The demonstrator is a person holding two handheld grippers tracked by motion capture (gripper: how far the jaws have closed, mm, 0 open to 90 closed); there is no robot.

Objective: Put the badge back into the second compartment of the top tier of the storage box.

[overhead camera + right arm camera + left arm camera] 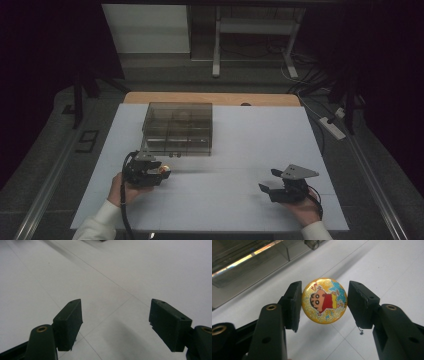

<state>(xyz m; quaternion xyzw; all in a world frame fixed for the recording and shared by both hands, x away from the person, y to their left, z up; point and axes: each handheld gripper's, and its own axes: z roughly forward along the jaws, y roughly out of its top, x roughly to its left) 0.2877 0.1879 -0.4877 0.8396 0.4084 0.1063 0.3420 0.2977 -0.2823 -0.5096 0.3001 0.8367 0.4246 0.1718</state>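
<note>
A round yellow glitter badge point(324, 300) printed with a cartoon boy sits between the left gripper's point(161, 172) jaws, pinched by its rim, lifted just in front of the smoky clear-plastic compartment box point(177, 128), probably bound for a compartment. The right gripper point(268, 181), well right of the box, rests over the white surface point(250, 200), jaws spread wide and empty.

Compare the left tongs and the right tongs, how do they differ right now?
The left tongs hold a round yellow cartoon badge between their jaws; the right tongs are wide open with nothing between them. The left sit beside the clear compartment box; the right are farther from it. Both have black jaws.
</note>
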